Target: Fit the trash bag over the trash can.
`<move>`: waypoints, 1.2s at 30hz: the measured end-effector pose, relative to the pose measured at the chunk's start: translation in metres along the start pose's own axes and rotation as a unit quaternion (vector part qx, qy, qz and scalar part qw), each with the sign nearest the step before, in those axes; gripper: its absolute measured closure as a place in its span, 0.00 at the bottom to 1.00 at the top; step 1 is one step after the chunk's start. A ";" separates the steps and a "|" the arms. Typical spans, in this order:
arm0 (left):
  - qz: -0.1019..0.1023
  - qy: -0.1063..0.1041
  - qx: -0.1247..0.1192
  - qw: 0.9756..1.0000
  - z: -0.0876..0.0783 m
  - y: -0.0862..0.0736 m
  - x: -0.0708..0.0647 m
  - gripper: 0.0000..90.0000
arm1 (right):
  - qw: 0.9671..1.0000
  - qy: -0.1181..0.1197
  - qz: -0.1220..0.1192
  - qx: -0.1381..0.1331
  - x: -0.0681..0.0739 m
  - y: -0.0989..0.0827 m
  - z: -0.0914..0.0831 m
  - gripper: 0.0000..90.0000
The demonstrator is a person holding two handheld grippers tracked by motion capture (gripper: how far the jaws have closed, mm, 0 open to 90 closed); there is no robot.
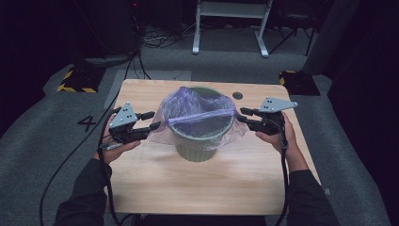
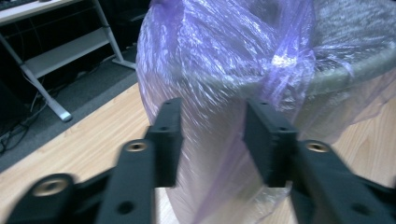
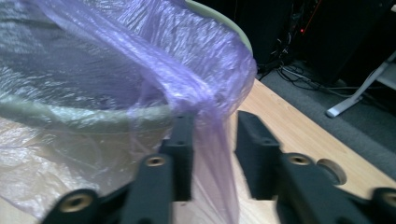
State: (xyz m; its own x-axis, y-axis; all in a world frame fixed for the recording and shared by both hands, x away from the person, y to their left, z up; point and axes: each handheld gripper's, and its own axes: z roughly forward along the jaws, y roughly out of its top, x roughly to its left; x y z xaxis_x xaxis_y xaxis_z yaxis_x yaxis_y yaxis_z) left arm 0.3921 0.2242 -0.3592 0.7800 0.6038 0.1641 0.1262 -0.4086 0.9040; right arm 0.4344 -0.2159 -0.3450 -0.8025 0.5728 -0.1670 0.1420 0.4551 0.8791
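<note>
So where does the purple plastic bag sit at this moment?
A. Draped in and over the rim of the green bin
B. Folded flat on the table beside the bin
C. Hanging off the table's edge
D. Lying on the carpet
A: in the high view the purple bag lines the green bin and spills over its rim, with the left tool and right tool at its two sides.
</note>
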 end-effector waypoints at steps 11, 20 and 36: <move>0.024 0.006 0.019 1.000 0.018 0.009 0.002 1.00 | 1.000 -0.003 -0.009 -0.019 -0.003 0.004 0.003 1.00; -0.002 0.020 0.002 1.000 0.022 0.017 0.016 1.00 | 0.998 -0.024 0.039 -0.045 -0.018 0.007 0.008 1.00; -0.019 -0.003 -0.028 0.999 0.010 0.031 0.003 0.37 | 0.997 -0.037 0.063 -0.029 -0.022 0.014 0.028 1.00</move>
State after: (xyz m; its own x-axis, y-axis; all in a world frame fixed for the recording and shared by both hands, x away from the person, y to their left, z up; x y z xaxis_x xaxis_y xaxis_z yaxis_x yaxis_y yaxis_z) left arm 0.4044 0.2059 -0.3344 0.7796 0.6132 0.1274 0.1211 -0.3472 0.9299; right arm 0.4701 -0.2033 -0.3414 -0.7347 0.6732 -0.0837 0.2040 0.3369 0.9192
